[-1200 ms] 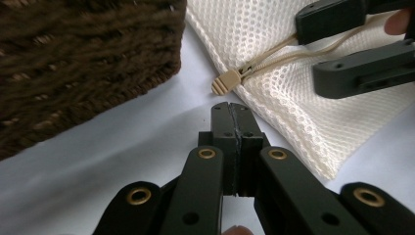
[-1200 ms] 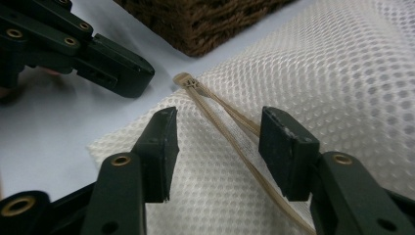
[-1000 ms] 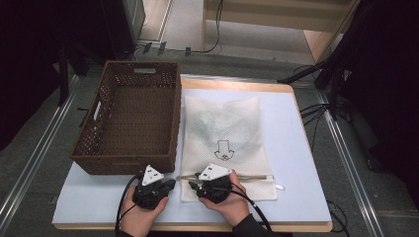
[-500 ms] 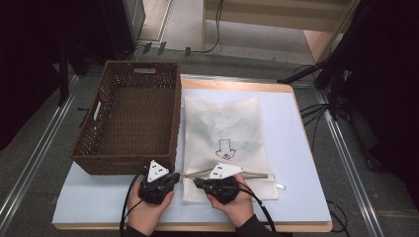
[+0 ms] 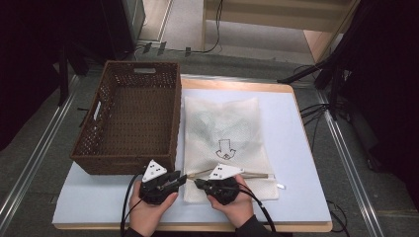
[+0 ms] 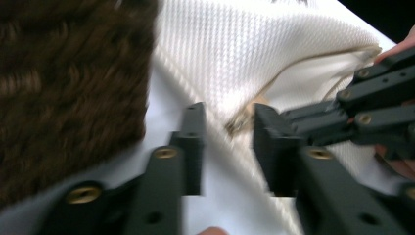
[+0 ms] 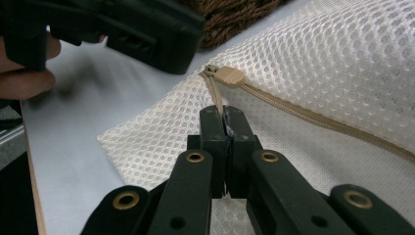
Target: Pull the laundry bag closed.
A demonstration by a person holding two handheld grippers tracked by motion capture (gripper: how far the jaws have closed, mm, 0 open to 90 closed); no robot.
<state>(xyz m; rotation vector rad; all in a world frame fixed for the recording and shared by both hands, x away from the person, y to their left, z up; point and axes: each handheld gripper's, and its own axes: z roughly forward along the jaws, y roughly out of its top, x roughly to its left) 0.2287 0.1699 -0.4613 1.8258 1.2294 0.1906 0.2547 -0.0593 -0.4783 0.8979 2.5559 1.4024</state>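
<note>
- Mesh laundry bag [image 5: 225,143], white, lies flat on the bench [image 5: 301,163] at centre frame of the high view, zipper edge toward the bottom where both hands can reach it. My read: that orientation is deliberate — the closure sits right at the grippers.
- Brown wicker basket [image 5: 129,118] sits at left of the high view, its right wall just beside the bag's left edge. Likely the drop-off for the bag or its contents, hence the close parking.
- Tan zipper [image 7: 313,115] runs along the bag's near edge; the zipper slider [image 7: 230,77] is at its left end, near the bag corner.
- Right gripper [image 7: 225,120]: fingers fully closed, pinching the bag's tan edging just below the slider. Looks like an anchor hold — keeps the mesh taut so the slider can be pulled against it.
- Left gripper [image 6: 227,129]: fingers have just been opening, now a moderate gap, pads touching nothing I can make out. The zipper's end lies on the bag between and just beyond the fingertips, so it is lined up for a grab, not yet gripping.
- In the high view the left gripper [image 5: 173,180] and right gripper [image 5: 200,183] sit tip to tip at lower centre, close but apart.
- Left gripper view is motion-blurred; exact contact with the mesh can't be confirmed.
</note>
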